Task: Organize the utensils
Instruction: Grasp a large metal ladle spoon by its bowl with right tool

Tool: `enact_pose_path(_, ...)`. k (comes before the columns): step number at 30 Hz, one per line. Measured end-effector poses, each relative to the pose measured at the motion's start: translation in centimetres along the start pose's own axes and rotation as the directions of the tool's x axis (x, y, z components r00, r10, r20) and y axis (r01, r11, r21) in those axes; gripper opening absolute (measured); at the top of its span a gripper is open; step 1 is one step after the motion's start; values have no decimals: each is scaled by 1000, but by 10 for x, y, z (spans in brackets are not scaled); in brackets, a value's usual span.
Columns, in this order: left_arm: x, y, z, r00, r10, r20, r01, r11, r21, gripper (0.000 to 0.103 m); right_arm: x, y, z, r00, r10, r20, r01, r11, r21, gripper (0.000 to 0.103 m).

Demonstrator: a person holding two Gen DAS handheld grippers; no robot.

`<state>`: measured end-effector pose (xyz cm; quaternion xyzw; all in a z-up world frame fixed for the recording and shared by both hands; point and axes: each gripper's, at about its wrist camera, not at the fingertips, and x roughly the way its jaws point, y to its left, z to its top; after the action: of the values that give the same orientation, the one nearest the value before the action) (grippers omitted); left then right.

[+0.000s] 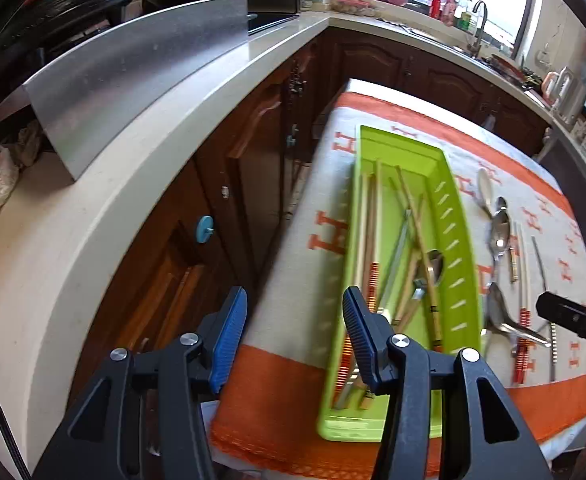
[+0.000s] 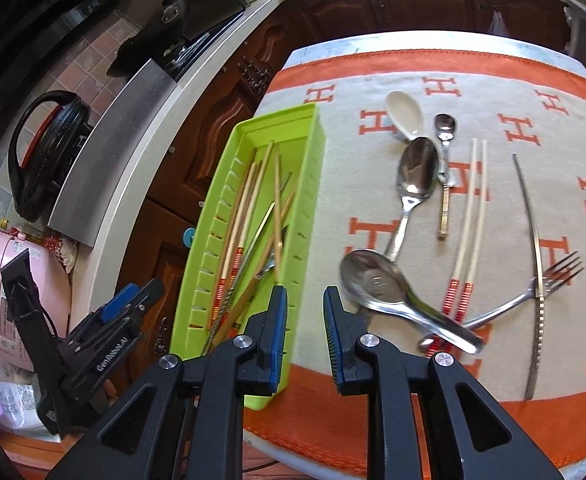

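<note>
Left claw [image 1: 295, 312]: jaws at a moderate gap, nothing between the pads, hovering over the near-left edge of the cloth-covered counter [image 2: 493, 92], w/ its right finger [image 1: 359, 320] over the near end of the green tray [image 1: 459, 240]. Also visible from the right cam at lower left [image 2: 127, 306], off the counter edge.

Right claw [image 2: 305, 312]: jaws narrow but parted, empty. Left finger over the tray's near right wall, right finger over the cloth just beside the big spoon's bowl, no contact visible.

Tray: long green slotted bin on the left side of the counter, running away from the cams. Inside: several wooden chopsticks [image 2: 249, 200], some w/ red-banded ends, plus a metal spoon [image 1: 433, 266] and a metal rod-like piece, all crossed loosely, not sorted.

Still out on the cloth, right of the tray:
- large steel serving spoon [image 2: 377, 284], nearest the right claw, handle lying across the red ends of a white chopstick pair [image 2: 473, 208]
- steel tablespoon [image 2: 417, 172], bowl touching a white ceramic spoon [image 2: 403, 114]
- small teaspoon [image 2: 445, 126] w/ a gold-tone handle, just beside the tablespoon
- fork [image 2: 549, 276], tines pointing right, crossed by a long steel knife [image 2: 533, 248] at the far right

Cloth is white/orange w/ orange H pattern.
</note>
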<state>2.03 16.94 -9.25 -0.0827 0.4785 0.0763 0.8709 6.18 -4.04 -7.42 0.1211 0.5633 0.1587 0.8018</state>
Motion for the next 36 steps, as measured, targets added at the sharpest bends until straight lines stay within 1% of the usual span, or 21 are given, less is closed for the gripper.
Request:
enact_pose_path(5, -9, -25, 4, 999, -38, 10, 37, 999, 33, 48, -16, -38, -5, 999, -7, 44, 5, 999, 51, 19)
enact_pose_path(8, -12, -45, 6, 998, -62, 14, 61, 996, 64, 48, -26, -58, -9, 996, 1, 93, -6, 998, 58, 19)
enact_pose_path(12, -15, -76, 9, 993, -110, 33, 106, 988, 110, 48, -41, -78, -13, 984, -9, 176, 3, 999, 33, 19)
enact_pose_path(15, -20, -97, 7, 981, -180, 71, 168, 974, 150, 48, -52, -89, -13, 973, -9, 229, 10, 1000, 0, 19)
enact_pose_path(17, -20, -112, 6, 978, -196, 69, 182, 967, 177, 48, -57, -96, -13, 968, -12, 250, 18, 1000, -22, 19)
enact_pose_path(19, -17, -126, 5, 976, -215, 41, 203, 959, 195, 48, -58, -103, -12, 972, 6, 236, 1, 1000, -31, 19)
enact_pose_path(21, -11, -138, 3, 979, -205, 3, 200, 958, 207, 48, -53, -110, -9, 980, 12, 197, -6, 1000, -30, 19)
enact_pose_path(22, -9, -143, 2, 980, -200, -5, 197, 958, 208, 48, -48, -114, -7, 985, 21, 173, -16, 999, -32, 19)
enact_pose_path(25, -1, -152, -3, 988, -154, -26, 156, 965, 212, 49, -34, -118, -4, 991, 38, 129, -31, 998, -58, 19)
enact_pose_path(26, -1, -154, -5, 989, -144, -21, 145, 967, 209, 50, -29, -118, -3, 992, 40, 116, -32, 997, -71, 19)
enact_pose_path(28, 0, -155, -10, 992, -126, -6, 125, 970, 209, 60, -15, -116, -2, 995, 44, 85, -35, 994, -103, 19)
enact_pose_path(29, -2, -156, -13, 994, -111, 13, 105, 972, 210, 68, -8, -115, -1, 996, 49, 70, -40, 992, -119, 19)
enact_pose_path(30, -4, -156, -15, 994, -102, 28, 94, 973, 213, 72, -2, -112, 0, 997, 53, 54, -45, 990, -133, 19)
enact_pose_path(33, -9, -154, -19, 994, -88, 69, 72, 974, 217, 74, 17, -103, 3, 998, 63, 12, -60, 982, -180, 19)
enact_pose_path(36, -11, -150, -19, 993, -78, 88, 59, 977, 204, 74, 35, -95, 7, 998, 59, -25, -63, 971, -233, 19)
